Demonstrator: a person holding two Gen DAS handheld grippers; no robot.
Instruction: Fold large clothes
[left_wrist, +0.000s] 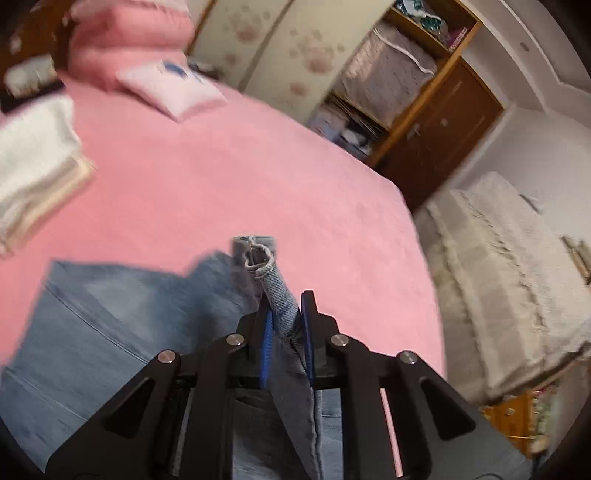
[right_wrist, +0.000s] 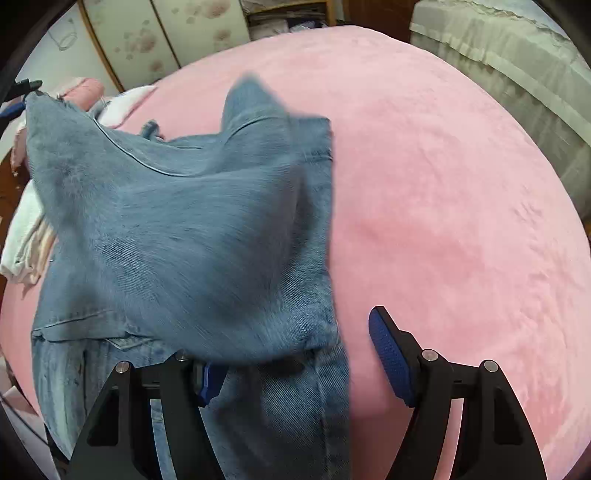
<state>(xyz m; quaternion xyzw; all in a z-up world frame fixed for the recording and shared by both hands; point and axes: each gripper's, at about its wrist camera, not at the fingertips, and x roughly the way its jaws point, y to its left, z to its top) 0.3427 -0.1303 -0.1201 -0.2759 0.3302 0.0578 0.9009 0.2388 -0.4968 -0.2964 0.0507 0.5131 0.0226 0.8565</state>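
Blue denim jeans (right_wrist: 184, 229) lie partly on the pink bed (right_wrist: 443, 184). My left gripper (left_wrist: 287, 314) is shut on a frayed hem of the jeans (left_wrist: 273, 280) and holds it lifted above the bed; the rest of the denim (left_wrist: 110, 302) spreads below it. That gripper also shows far left in the right wrist view (right_wrist: 26, 92), holding the raised corner. My right gripper (right_wrist: 295, 354) is open; the denim drapes over its left finger, and its right finger (right_wrist: 388, 350) stands bare over the bed.
Folded white cloths (left_wrist: 33, 155) lie at the bed's left side. A pink pillow (left_wrist: 173, 88) and pink bedding (left_wrist: 125, 40) sit at the head. A wardrobe with shelves (left_wrist: 399, 74) and a cream-covered bed (left_wrist: 509, 266) stand to the right.
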